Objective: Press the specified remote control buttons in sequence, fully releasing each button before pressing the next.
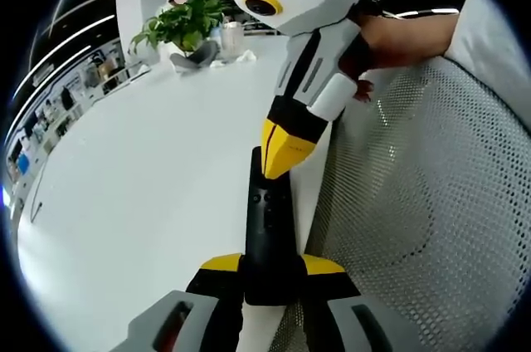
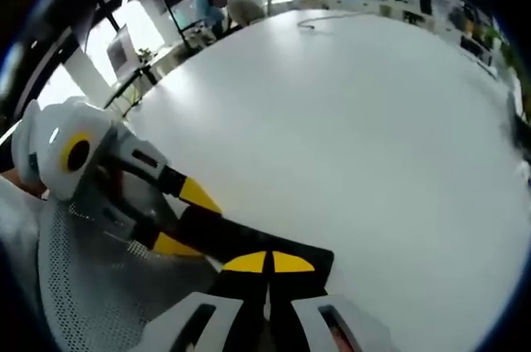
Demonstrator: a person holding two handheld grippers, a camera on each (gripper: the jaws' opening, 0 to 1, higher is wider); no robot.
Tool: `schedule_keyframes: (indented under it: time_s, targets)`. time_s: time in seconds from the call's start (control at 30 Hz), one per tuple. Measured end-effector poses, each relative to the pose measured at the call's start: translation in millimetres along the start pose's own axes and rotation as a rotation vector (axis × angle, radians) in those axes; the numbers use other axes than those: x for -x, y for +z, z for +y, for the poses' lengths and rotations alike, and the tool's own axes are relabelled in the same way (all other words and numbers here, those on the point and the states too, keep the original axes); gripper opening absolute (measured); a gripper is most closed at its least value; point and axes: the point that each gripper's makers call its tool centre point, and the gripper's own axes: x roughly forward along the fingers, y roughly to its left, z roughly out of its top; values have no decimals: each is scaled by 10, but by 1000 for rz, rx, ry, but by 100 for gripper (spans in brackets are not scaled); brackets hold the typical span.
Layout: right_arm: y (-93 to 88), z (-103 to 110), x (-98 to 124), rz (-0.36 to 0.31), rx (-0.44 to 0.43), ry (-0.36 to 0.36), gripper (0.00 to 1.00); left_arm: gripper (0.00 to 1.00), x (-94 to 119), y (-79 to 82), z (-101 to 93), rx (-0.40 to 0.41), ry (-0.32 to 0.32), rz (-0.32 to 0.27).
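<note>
Left hand-held gripper [image 1: 270,273], yellow-tipped jaws clenched on the near end of a slim black rectangular plastic remote control [image 1: 269,227], which it holds out over the edge of the broad white counter [image 1: 141,194]; right hand-held gripper [image 1: 280,161], jaws closed together with nothing between them, its yellow tip set down on the far end of the remote's button face. In the right gripper view the same arrangement appears reversed: right hand-held gripper [image 2: 267,262] closed over the black remote [image 2: 241,240], left hand-held gripper [image 2: 187,219] gripping it from the side. The remote is judged light, rigid and smooth-cased, so liable to pivot or slip under a press; it is best held by its long edges near the end, clear of the buttons, as here. A white perforated mesh panel [image 1: 431,202] lies beside the counter; a green potted plant [image 1: 187,24] stands at its far end. Which button lies beneath the tip is hidden; button markings are too small to read, and the remote's near end is covered by the jaws
</note>
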Motion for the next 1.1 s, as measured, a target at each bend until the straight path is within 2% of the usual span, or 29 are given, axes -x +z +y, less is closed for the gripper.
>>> schedule_keyframes:
  time_s: [0.13, 0.27, 0.43, 0.57, 1.1]
  targets:
    - [0, -5, 2, 8, -7, -2, 0, 25, -1, 8, -5, -3, -1, -2]
    - [-11, 41, 7, 39, -58, 24, 0, 25, 1, 10, -8, -4, -1, -3]
    - [86, 49, 19, 47, -33, 17, 0, 25, 2, 9, -8, -3, 0, -3]
    - [158, 35, -3, 55, -45, 28, 0, 25, 3, 8, -9, -4, -1, -4]
    - [158, 181, -148, 106, -18, 53, 0, 25, 5, 11, -10, -3, -1, -4]
